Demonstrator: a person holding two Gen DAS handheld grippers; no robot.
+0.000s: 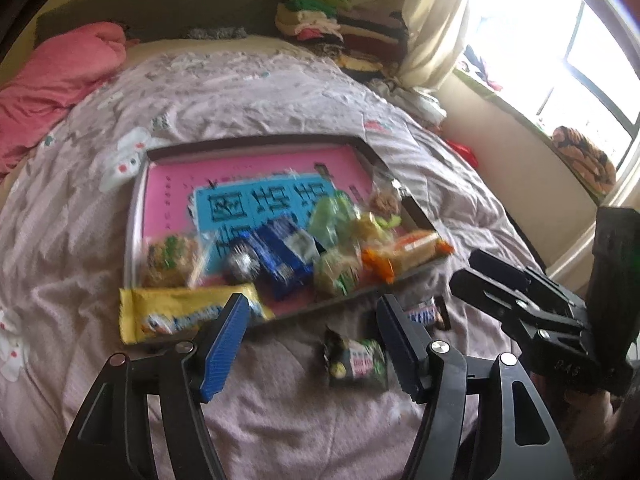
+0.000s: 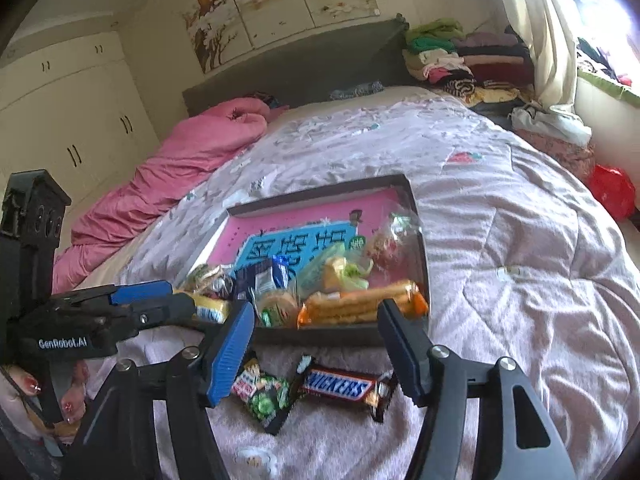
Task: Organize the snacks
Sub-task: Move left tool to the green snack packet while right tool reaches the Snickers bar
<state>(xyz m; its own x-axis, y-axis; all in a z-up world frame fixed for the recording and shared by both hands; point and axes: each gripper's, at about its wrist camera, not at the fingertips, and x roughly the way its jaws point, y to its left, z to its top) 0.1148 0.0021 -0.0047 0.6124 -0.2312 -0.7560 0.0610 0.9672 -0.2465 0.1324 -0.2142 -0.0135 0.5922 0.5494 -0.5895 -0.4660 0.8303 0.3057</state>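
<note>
Both your claws, left and right, gape wide over the bed, nothing between the pads. Snickers and a green packet lie on the quilt just short of the tray. Other snacks crowd its near end.

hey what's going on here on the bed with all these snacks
A person holding a two-finger gripper in each hand is sorting snacks into a shallow tray on the bed. Most packets already lie in the tray, and a yellow packet hangs over its near edge. A Snickers bar and a small green packet are still on the quilt in front of it. The left gripper and right gripper are both open and empty, above those two.
</note>
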